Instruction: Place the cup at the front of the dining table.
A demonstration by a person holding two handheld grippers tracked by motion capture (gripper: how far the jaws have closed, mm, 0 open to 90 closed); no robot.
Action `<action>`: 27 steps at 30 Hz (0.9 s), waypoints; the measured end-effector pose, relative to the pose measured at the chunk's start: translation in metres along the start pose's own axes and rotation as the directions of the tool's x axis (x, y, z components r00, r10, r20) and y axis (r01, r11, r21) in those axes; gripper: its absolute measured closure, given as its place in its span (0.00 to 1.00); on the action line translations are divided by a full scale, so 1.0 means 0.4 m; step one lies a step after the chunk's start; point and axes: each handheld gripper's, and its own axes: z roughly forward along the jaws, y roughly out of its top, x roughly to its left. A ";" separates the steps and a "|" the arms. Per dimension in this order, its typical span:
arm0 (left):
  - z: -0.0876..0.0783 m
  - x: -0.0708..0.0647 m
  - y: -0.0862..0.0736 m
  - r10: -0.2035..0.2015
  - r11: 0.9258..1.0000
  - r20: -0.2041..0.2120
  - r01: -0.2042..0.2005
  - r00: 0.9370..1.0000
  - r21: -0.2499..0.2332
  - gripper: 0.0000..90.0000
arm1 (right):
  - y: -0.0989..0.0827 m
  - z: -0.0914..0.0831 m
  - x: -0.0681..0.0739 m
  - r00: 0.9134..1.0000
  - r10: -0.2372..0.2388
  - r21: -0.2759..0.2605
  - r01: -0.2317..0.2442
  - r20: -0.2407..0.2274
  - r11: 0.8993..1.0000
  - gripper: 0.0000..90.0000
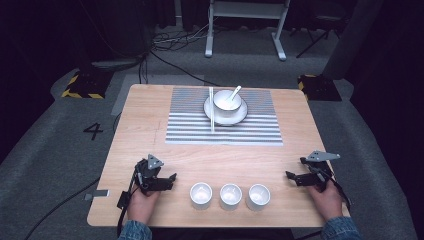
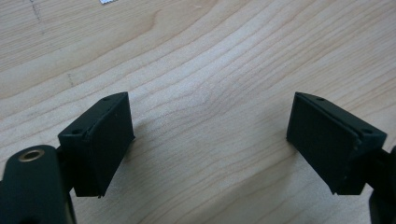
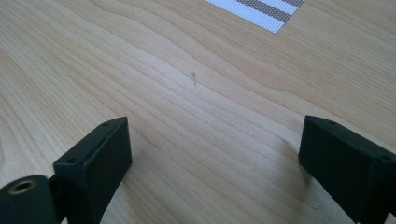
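tabletop [image 1: 150,130]: light wood, all four edges in view, grey carpet floor [image 1: 55,150] around it
open room: wide bare wood band between placemat and the cup row; bare strips down left and right sides of the placemat
left gripper [image 1: 167,180]: near front-left edge, held in left hand [image 1: 142,202], jaws wide apart, nothing between them, bare wood under them in left gripper view
right gripper [image 1: 292,177]: near front-right edge, held in right hand [image 1: 325,200], jaws wide apart, holding nothing, corner of the placemat ahead in right gripper view
placemat [image 1: 190,125]: grey-white striped, far centre, stops short of the far edge
plate [image 1: 239,116]: white, on placemat, bowl on it
bowl [image 1: 226,102]: white, spoon [image 1: 234,92] leaning in it, other contents cannot tell
chopsticks [image 1: 211,107]: pale pair, lying across plate's left rim onto the placemat
cups [image 1: 230,196]: three white, row along front edge between the grippers, look empty, apart from each other
writing: "4" [image 1: 93,131] on floor left of tabletop
off-table: yellow-black striped blocks [image 1: 80,85] at both far corners, cables, white stand legs [image 1: 245,30] beyond
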 end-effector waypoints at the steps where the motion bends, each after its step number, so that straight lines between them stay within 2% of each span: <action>1: -0.001 0.000 -0.001 0.003 1.000 -0.001 -0.003 1.000 0.000 0.17 | 0.000 0.000 0.000 1.000 -0.001 -0.001 0.001 0.000 1.000 0.11; 5: -0.011 0.004 -0.008 0.019 1.000 -0.015 -0.020 1.000 -0.021 0.22 | 0.000 0.000 0.000 1.000 -0.002 0.000 0.002 0.001 1.000 0.11; 8: -0.041 0.010 -0.007 0.008 0.995 -0.014 -0.009 1.000 -0.103 0.22 | 0.000 0.000 -0.001 1.000 -0.002 0.000 0.002 0.000 1.000 0.11; 9: -0.066 0.014 -0.007 -0.010 0.984 0.024 0.014 1.000 -0.180 0.22 | 0.000 0.000 -0.001 1.000 -0.002 0.000 0.002 0.000 1.000 0.11; 10: -0.066 0.014 -0.007 -0.010 0.984 0.024 0.014 1.000 -0.180 0.22 | 0.000 0.000 -0.001 1.000 -0.002 0.000 0.002 0.000 1.000 0.11; 12: -0.088 0.012 -0.007 -0.009 0.971 0.044 0.019 0.999 -0.238 0.22 | 0.000 0.000 -0.001 1.000 -0.002 0.000 0.002 -0.001 1.000 0.11; 14: -0.106 0.006 -0.010 0.002 0.956 0.050 0.013 0.999 -0.293 0.21 | 0.000 0.000 0.000 1.000 -0.002 0.000 0.002 -0.001 1.000 0.11; 19: -0.139 -0.016 -0.009 0.030 0.910 0.085 0.008 0.996 -0.414 0.19 | 0.000 0.000 -0.001 1.000 -0.002 0.000 0.002 -0.001 1.000 0.11; 22: -0.152 -0.032 -0.006 0.052 0.892 0.090 -0.006 0.995 -0.452 0.19 | 0.000 0.000 -0.001 1.000 -0.002 0.000 0.002 -0.001 1.000 0.11; 23: -0.155 -0.037 -0.004 0.056 0.890 0.093 -0.008 0.994 -0.457 0.19 | 0.000 0.000 -0.001 1.000 -0.002 0.000 0.002 0.000 1.000 0.11; 27: -0.163 -0.054 0.002 0.064 0.896 0.105 -0.011 0.992 -0.443 0.21 | 0.000 0.000 -0.001 1.000 -0.002 0.000 0.002 -0.001 1.000 0.11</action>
